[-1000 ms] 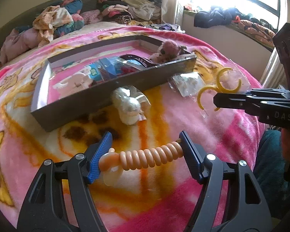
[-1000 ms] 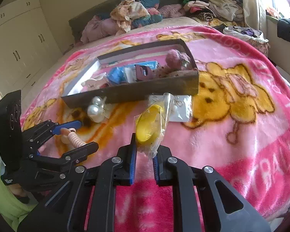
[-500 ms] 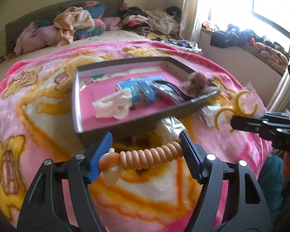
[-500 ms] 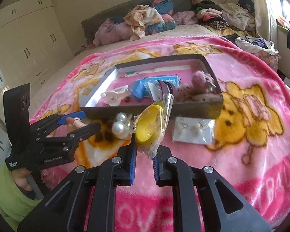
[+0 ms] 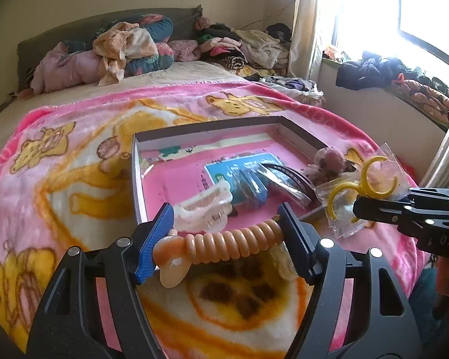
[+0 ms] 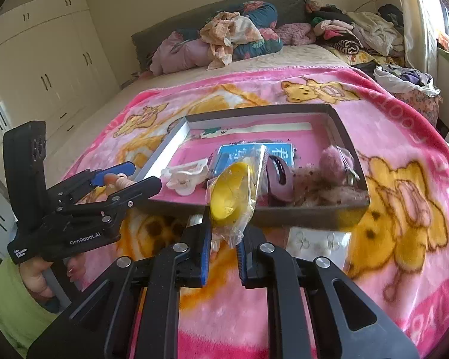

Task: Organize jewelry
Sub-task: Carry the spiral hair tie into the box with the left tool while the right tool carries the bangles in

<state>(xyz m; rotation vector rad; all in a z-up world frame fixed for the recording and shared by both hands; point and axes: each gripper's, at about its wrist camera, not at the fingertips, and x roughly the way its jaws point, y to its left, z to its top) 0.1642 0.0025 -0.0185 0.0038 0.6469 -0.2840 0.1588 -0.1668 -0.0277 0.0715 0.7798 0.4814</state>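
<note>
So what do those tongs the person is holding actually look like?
Both are black plastic frames with cut-out slots, silver screw heads and two fingers lined with ribbed blue pads. The left tongs carry white lettering and an upright black block behind. The hand holding them comes out of a lime-green sleeve.

We see bare floor in the box's [image 5: 136, 179] far-left corner; a white clip [image 5: 205, 208], blue packets [image 5: 245, 176] and pink pompom [image 6: 336, 161] crowd its near and right edges. Its near wall [image 6: 284, 217] blocks level entry.
</note>
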